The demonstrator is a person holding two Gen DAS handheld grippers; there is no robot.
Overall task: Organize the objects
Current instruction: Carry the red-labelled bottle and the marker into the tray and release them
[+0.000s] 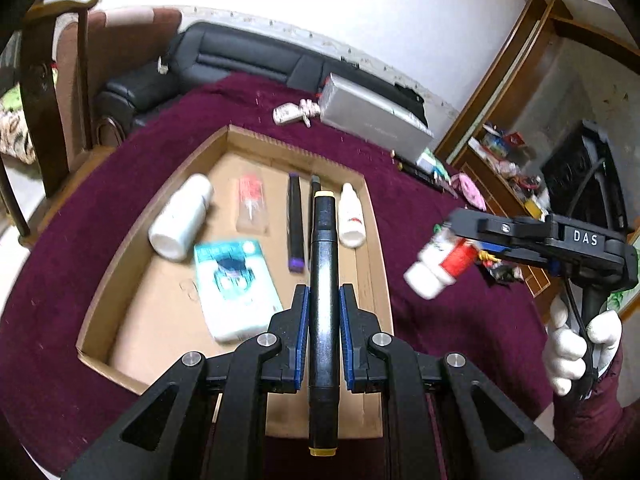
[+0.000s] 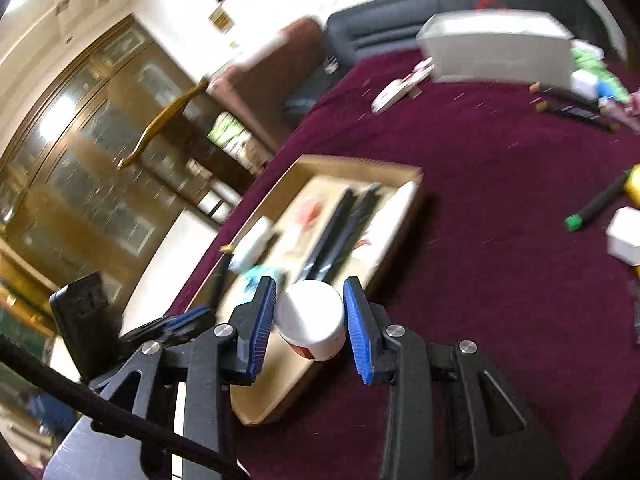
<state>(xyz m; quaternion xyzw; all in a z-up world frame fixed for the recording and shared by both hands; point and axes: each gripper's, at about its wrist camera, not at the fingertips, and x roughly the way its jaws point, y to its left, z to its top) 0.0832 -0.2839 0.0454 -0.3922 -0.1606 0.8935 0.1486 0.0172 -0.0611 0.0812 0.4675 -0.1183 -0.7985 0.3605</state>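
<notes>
Maroon cloth covers the bench (image 1: 80, 248) around a cardboard tray (image 1: 236, 138). Left tongs (image 1: 324, 312) clamp a black marker (image 1: 323, 280) above the tray; right tongs (image 2: 310, 312) grip a white bottle (image 2: 310, 316) beside it. Both likely need lowering into free tray space.

you see a maroon cloth (image 1: 100, 220), a tan cardboard tray (image 1: 132, 248), a black yellow-tipped marker (image 1: 323, 280), a white-capped, red-labelled bottle (image 1: 440, 260).
</notes>
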